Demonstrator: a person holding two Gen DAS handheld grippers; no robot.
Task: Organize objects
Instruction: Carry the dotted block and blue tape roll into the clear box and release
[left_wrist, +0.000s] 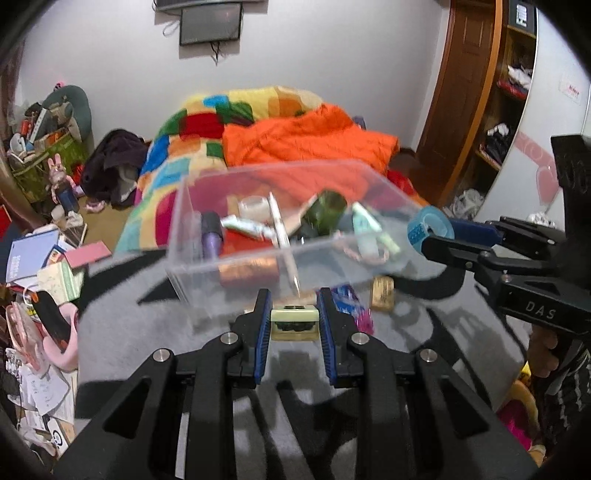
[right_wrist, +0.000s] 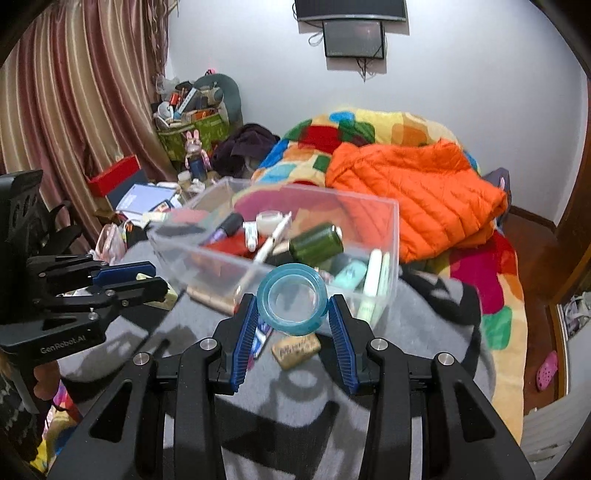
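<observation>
A clear plastic bin (left_wrist: 258, 258) (right_wrist: 388, 236) sits on a grey and black blanket (left_wrist: 147, 332) and holds several small items: a green jar (right_wrist: 316, 242), a purple bottle (left_wrist: 211, 236), pens and tubes. My left gripper (left_wrist: 294, 317) is shut on a small cream box (left_wrist: 294, 324), just in front of the bin's near wall. My right gripper (right_wrist: 291, 314) is shut on a blue tape roll (right_wrist: 291, 301), held at the bin's near edge; it shows at the right in the left wrist view (left_wrist: 430, 229).
A small tan block (right_wrist: 295, 349) and a colourful packet (left_wrist: 354, 306) lie on the blanket beside the bin. An orange jacket (right_wrist: 413, 195) and patchwork quilt (left_wrist: 192, 147) lie behind. Books and boxes (left_wrist: 44, 266) clutter the left side. A wooden door (left_wrist: 458, 92) stands at right.
</observation>
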